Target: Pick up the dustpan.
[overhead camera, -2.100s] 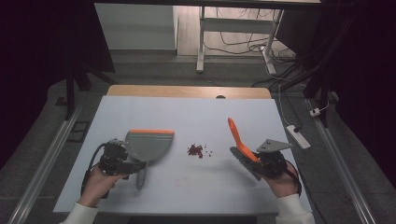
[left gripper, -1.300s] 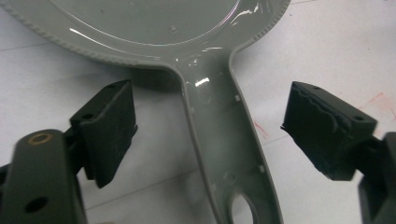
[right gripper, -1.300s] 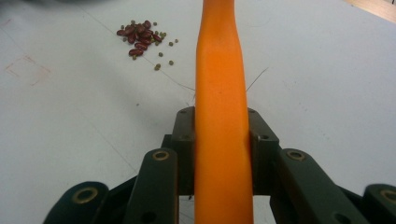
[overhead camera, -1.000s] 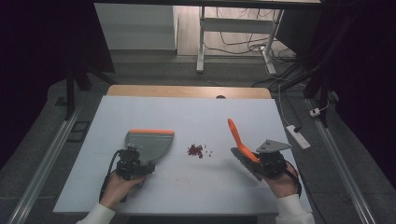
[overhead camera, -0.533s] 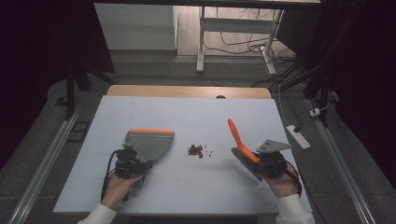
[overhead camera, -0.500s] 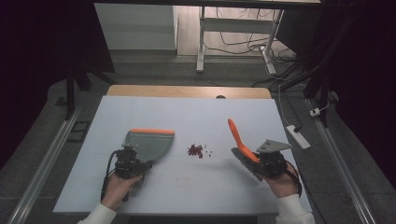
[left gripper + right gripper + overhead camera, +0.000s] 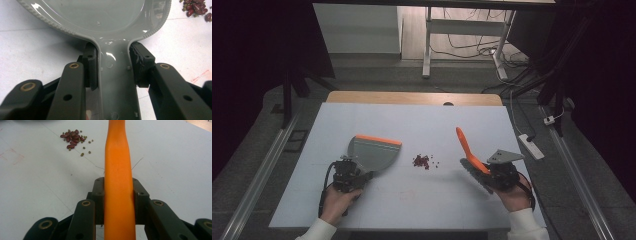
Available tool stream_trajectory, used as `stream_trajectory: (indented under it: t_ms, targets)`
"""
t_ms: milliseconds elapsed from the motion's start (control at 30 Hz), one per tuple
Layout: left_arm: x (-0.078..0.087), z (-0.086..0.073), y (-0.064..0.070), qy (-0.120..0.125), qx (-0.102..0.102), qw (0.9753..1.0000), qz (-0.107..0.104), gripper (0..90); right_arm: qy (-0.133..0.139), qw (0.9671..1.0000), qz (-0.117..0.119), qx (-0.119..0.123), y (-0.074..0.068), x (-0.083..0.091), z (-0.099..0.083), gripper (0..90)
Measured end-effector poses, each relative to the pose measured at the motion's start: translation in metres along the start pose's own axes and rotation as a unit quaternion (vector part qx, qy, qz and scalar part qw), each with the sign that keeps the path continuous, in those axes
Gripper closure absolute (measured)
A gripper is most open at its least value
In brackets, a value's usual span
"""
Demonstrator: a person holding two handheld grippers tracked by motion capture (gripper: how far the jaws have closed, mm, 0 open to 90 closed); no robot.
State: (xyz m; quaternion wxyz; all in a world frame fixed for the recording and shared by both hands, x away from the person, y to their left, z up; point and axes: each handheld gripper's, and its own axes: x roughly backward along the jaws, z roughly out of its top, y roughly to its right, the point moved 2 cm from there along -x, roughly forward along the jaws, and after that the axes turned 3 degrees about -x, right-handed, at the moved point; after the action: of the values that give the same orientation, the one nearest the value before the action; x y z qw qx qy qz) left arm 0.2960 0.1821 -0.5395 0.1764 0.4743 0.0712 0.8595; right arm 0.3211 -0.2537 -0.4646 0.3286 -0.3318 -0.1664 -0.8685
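A grey dustpan (image 7: 373,153) with an orange front lip lies flat on the white table (image 7: 422,125), left of centre. My left gripper (image 7: 348,176) is shut on the dustpan's handle (image 7: 117,82), one jaw pad pressing each side. A small pile of red beans (image 7: 422,161) with a few green ones lies in the middle, between the pan and the brush; the beans (image 7: 196,7) are ahead and right of the pan. My right gripper (image 7: 493,175) is shut on an orange brush handle (image 7: 118,182) that points up and away, its dark bristles (image 7: 474,172) low by the table. The beans (image 7: 73,138) lie ahead to its left.
A white power strip (image 7: 529,146) hangs off the table's right edge. The far table edge is bare wood (image 7: 412,97). Beyond it are a metal desk frame (image 7: 428,45) and floor cables. Faint red marks (image 7: 200,76) show on the table near the left gripper.
My left hand and gripper have slid right and come in behind the dustpan's handle. In the last half second nothing moved. The right gripper and brush have held still.
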Motion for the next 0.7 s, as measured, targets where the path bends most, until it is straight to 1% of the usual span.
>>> stream_trajectory:
  t_ms: [133,200,433,600,700]
  targets:
    - [0.0,-0.001,0.0,0.005,-0.008,1.0,0.0,61.5,0.001,1.0,0.0,0.001,0.0,0.0,0.0,70.6]
    - [0.001,0.0,-0.001,0.007,-0.009,0.9999,-0.006,61.6,0.002,1.0,-0.001,0.001,0.0,0.001,0.0,70.6]
    - [0.005,0.001,-0.004,0.023,-0.024,0.9991,-0.025,61.6,0.005,1.0,-0.002,-0.001,0.0,0.001,0.001,70.6]
    - [0.009,0.003,-0.006,0.036,-0.039,0.9979,-0.036,61.6,0.007,1.0,-0.003,-0.001,0.0,0.002,0.001,70.6]
    - [0.012,0.004,-0.009,0.044,-0.049,0.9968,-0.046,61.6,0.009,1.0,-0.004,-0.002,0.0,0.002,0.002,70.6]
